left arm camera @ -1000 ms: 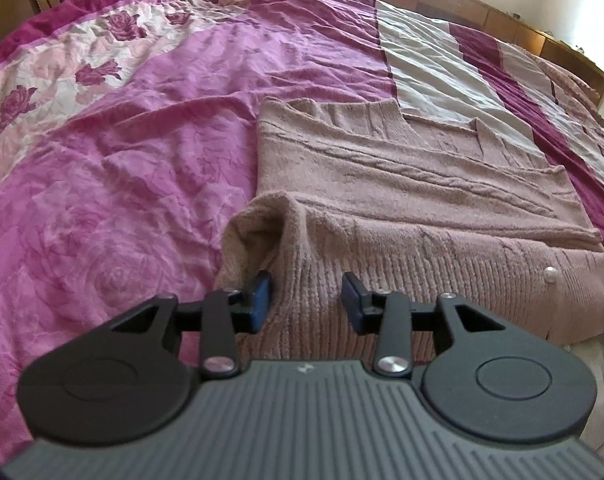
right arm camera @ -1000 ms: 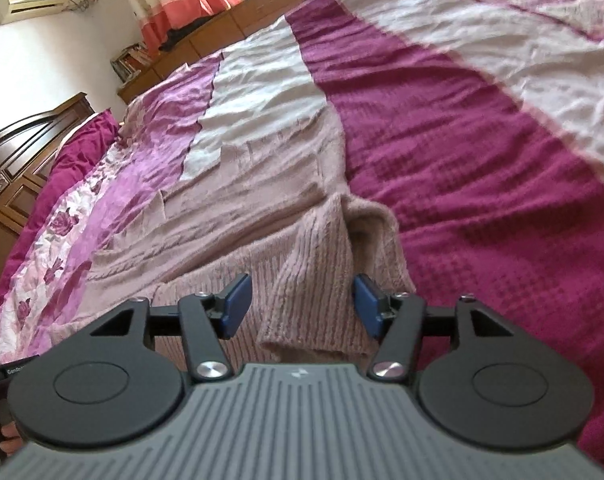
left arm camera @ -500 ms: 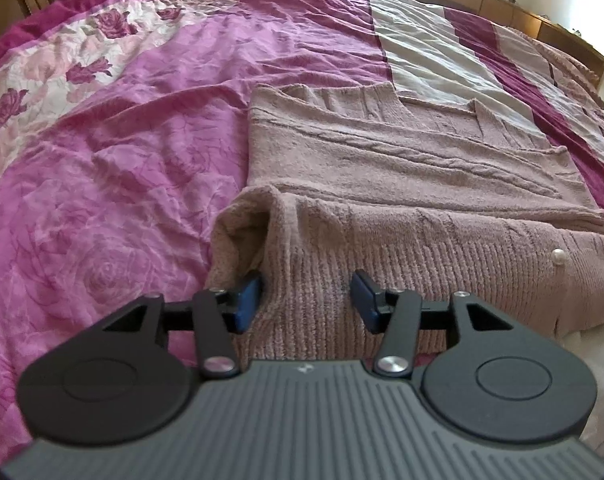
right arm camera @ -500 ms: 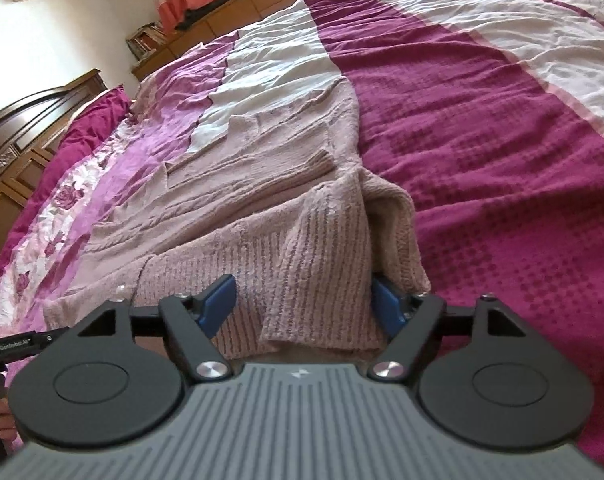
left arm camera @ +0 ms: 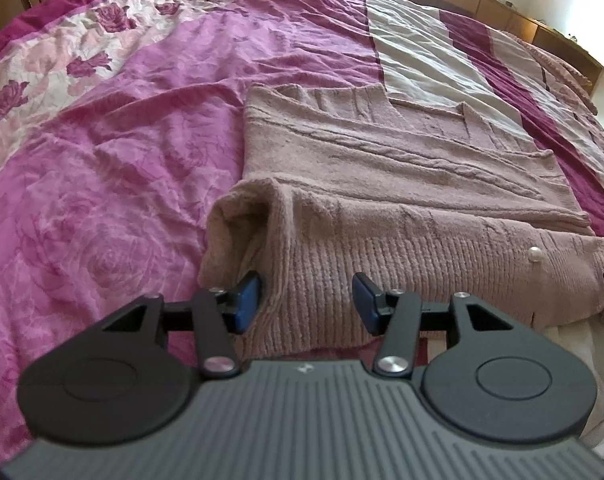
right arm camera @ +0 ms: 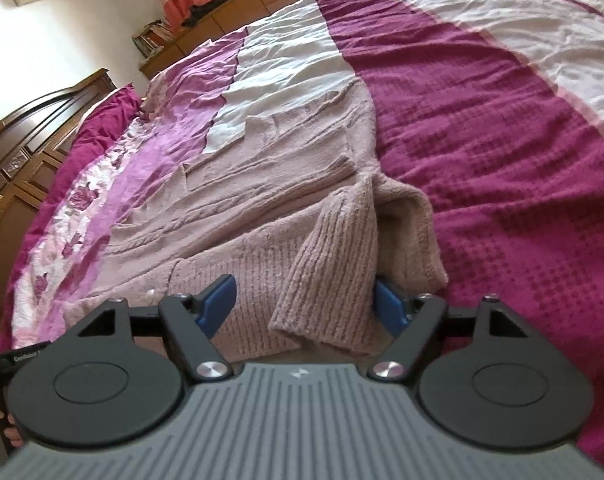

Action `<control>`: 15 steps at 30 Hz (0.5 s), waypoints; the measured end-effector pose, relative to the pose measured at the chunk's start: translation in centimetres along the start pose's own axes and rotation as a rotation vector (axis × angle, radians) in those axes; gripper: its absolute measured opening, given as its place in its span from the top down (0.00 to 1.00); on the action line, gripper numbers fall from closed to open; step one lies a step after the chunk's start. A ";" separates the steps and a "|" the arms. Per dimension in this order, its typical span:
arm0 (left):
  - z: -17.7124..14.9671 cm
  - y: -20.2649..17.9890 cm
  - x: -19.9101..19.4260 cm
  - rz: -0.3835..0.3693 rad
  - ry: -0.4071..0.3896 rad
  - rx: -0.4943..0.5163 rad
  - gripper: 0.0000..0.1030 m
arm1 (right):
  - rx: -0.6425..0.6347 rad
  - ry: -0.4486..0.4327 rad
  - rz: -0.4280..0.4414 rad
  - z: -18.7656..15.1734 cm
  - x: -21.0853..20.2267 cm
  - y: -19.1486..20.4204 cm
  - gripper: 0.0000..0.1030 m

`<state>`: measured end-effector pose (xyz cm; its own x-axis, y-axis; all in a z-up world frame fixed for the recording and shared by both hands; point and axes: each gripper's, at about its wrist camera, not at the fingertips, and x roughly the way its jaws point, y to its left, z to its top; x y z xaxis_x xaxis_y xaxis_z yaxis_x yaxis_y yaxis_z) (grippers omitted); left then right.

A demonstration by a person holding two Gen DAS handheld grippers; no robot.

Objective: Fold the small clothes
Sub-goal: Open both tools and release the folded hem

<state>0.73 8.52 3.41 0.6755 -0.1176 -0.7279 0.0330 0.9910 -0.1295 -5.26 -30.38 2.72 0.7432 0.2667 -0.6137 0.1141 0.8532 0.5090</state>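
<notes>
Magenta and grey striped bedspread [left arm camera: 150, 128] fills both views, wooden cabinets along the top edge. One dusty-pink knit cardigan [left arm camera: 401, 184] lies flat mid-frame, long axis left to right, near ribbed hem doubled up toward the cameras, one pearl button [left arm camera: 534, 251] showing. Left gripper [left arm camera: 305, 298] half spread, ribbed hem between pads, unpinched; right gripper [right arm camera: 305, 300] wide, jaws closing around the folded hem corner.

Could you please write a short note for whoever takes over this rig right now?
Left tongs: open over the ribbed hem of the pink cardigan, holding nothing.
Right tongs: closing, hem corner between them, not yet pinched.
Cardigan lies on the bedspread, sleeves folded in; its near edge is bunched at both corners.
Left: grip both hem corners, fold up toward the collar, then smooth.
</notes>
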 end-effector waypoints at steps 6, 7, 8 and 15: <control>-0.2 0.0 0.5 0.005 0.001 -0.015 0.50 | 0.000 -0.002 -0.026 -0.3 0.3 -0.4 0.46; -0.1 -0.1 0.5 0.005 -0.001 -0.006 0.50 | -0.003 -0.005 -0.031 -0.3 0.2 -0.4 0.53; -0.1 -0.1 0.6 0.005 -0.002 0.001 0.50 | -0.004 -0.007 -0.032 -0.3 0.1 -0.4 0.56; 0.5 0.7 0.9 -0.022 -0.004 -0.029 0.54 | -0.029 0.004 -0.021 -0.1 0.5 -0.3 0.64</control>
<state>1.73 9.13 2.94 0.6782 -0.1386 -0.7217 0.0259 0.9860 -0.1649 -5.01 -30.50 2.21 0.7382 0.2507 -0.6262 0.1104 0.8709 0.4788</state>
